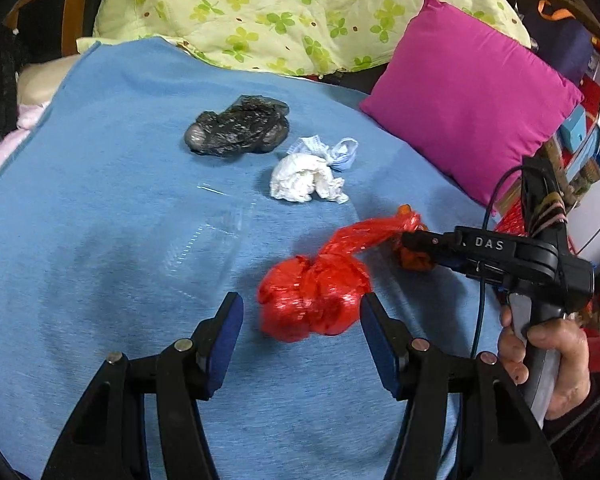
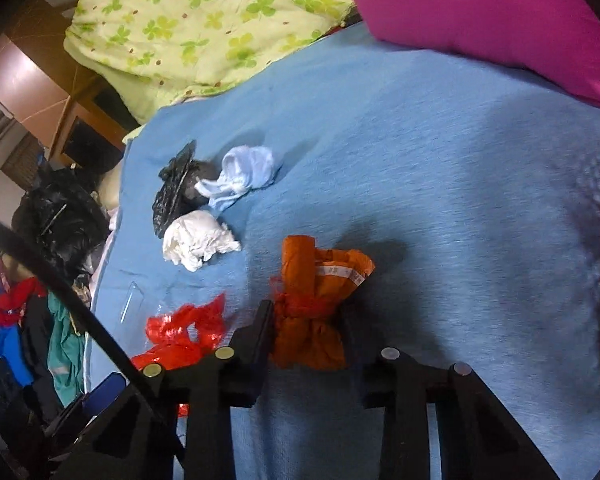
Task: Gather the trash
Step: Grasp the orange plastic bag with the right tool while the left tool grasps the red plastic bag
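Note:
A crumpled red plastic bag (image 1: 312, 292) lies on the blue blanket (image 1: 120, 200), just ahead of and between the fingers of my open left gripper (image 1: 302, 316). My right gripper (image 2: 306, 334) is shut on an orange plastic wrapper (image 2: 312, 320), with a strand of the red bag (image 2: 180, 336) caught with it; the right gripper also shows in the left wrist view (image 1: 412, 240). A white tissue wad (image 1: 304, 180), a light blue face mask (image 1: 340, 152) and a black plastic bag (image 1: 240, 126) lie farther back on the blanket.
A magenta pillow (image 1: 472, 100) lies at the right. A green clover quilt (image 1: 300, 12) is bunched at the back. A clear plastic piece (image 1: 216, 232) lies flat on the blanket. A black bag and clothes (image 2: 56, 216) sit beyond the bed's left edge.

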### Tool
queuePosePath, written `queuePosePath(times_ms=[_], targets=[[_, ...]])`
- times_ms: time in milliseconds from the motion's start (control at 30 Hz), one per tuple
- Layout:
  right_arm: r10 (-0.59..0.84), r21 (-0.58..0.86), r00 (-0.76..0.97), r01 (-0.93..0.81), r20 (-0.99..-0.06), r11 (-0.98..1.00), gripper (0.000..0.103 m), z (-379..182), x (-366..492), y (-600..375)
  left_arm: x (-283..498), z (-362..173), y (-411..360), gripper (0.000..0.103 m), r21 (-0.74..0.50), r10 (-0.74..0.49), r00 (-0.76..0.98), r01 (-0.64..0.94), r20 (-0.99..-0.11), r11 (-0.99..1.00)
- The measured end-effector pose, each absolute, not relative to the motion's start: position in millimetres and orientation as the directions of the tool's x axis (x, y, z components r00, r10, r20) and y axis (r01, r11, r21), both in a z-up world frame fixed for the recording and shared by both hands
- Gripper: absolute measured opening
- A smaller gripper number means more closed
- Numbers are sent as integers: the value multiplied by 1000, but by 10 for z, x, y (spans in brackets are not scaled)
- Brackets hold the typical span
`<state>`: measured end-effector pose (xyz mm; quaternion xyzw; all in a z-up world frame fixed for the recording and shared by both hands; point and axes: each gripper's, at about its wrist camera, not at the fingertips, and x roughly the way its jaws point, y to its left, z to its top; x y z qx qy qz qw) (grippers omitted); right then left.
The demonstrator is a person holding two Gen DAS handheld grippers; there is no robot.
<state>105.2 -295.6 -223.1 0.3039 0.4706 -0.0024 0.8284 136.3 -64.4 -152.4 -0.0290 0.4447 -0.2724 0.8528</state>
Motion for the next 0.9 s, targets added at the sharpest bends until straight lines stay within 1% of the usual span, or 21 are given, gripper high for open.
queuePosePath(times_ms=[100,333,500,600,700,900], targets=[[288,523,580,289,-762,802,35,-2146,945,-3057,1366,-1527,-722,62,-297,-498,451,445,-741,845],[299,528,581,275,-757,804,35,-2071,790,-3111,1419,-1589,-898,62,-267,-472,456,444,-754,855],[295,526,606,245,-739,814,35,-1990,738,-3132,1465,-1658,-942,62,-271,-464,441,433,-768,860],[285,520,615,242,-735,819,35,-1955,711,-3158,1458,-1625,-937,62,-296,-489,444,436,-751,850],[282,518,621,237,-731,822,35,-1931,701,-3157,1481,-1617,-940,74,-286,-473,470,416,-745,863],[264,500,644,214,-718,839,35,-1855,687,-3118,1570,-1781,-1066,74,-281,-443,440,387,-781,878]])
